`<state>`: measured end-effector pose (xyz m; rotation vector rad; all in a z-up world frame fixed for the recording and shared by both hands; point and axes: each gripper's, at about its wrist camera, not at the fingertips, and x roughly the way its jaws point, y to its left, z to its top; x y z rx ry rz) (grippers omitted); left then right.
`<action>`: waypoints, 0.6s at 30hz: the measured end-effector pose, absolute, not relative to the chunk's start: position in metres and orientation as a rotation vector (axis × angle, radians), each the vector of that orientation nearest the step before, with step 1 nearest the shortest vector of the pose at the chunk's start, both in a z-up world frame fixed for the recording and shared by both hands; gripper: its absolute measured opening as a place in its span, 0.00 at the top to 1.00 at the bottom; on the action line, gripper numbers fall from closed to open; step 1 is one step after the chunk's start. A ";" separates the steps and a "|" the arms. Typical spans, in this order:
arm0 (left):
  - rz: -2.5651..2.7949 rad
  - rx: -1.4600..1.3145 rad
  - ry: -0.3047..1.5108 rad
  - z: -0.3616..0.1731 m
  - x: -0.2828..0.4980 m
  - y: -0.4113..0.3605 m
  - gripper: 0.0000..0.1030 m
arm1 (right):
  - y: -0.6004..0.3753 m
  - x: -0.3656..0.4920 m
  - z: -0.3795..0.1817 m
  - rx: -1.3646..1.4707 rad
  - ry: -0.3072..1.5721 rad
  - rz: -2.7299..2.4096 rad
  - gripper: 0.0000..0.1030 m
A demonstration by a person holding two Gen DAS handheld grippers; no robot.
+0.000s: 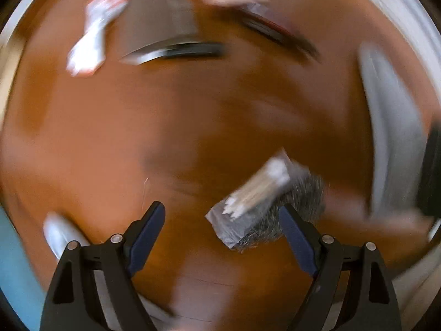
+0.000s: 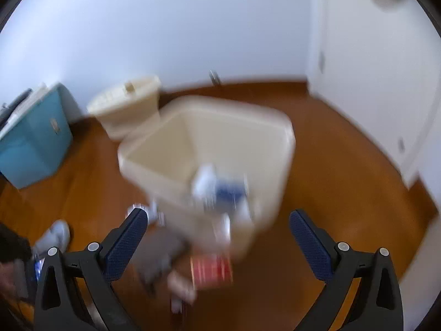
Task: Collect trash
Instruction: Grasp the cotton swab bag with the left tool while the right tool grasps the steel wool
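L wrist view: left gripper (image 1: 223, 218) jaws standing apart, pointing down over brown wooden floor (image 1: 193, 127); clear plastic packet of pale sticks (image 1: 256, 190) lying just at 1 o'clock of it, untouched. White-red wrapper (image 1: 91, 44) at 11 o'clock, blurred.

R wrist view: right gripper (image 2: 217, 220) jaws gaping wide, holding nothing; blue-white wrapper (image 2: 220, 190) showing at near rim of cream square plastic bin (image 2: 261, 127), 12 o'clock. Red-striped box (image 2: 212, 270) on floor below.

Blue-white wrapper (image 2: 220, 190) over the open cream bin (image 2: 154, 165); clear packet (image 1: 248, 195) on floor.
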<state>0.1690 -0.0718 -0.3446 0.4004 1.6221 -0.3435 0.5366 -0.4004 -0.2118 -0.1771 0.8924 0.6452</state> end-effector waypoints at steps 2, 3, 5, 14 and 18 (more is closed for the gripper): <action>-0.392 0.497 1.606 -0.353 0.165 -0.090 0.18 | -0.420 0.510 -0.257 -0.151 1.038 0.617 0.00; -0.402 0.506 1.609 -0.356 0.166 -0.094 0.18 | -0.428 0.499 -0.273 -0.147 1.085 0.586 0.00; -0.429 0.536 1.608 -0.361 0.166 -0.105 0.18 | -0.437 0.477 -0.300 -0.101 1.169 0.575 0.03; -0.409 0.585 1.626 -0.401 0.176 -0.107 0.18 | -0.461 0.455 -0.333 -0.036 1.280 0.570 0.04; -0.385 0.447 1.697 -0.414 0.191 -0.089 0.72 | -0.448 0.456 -0.338 -0.034 1.296 0.593 0.04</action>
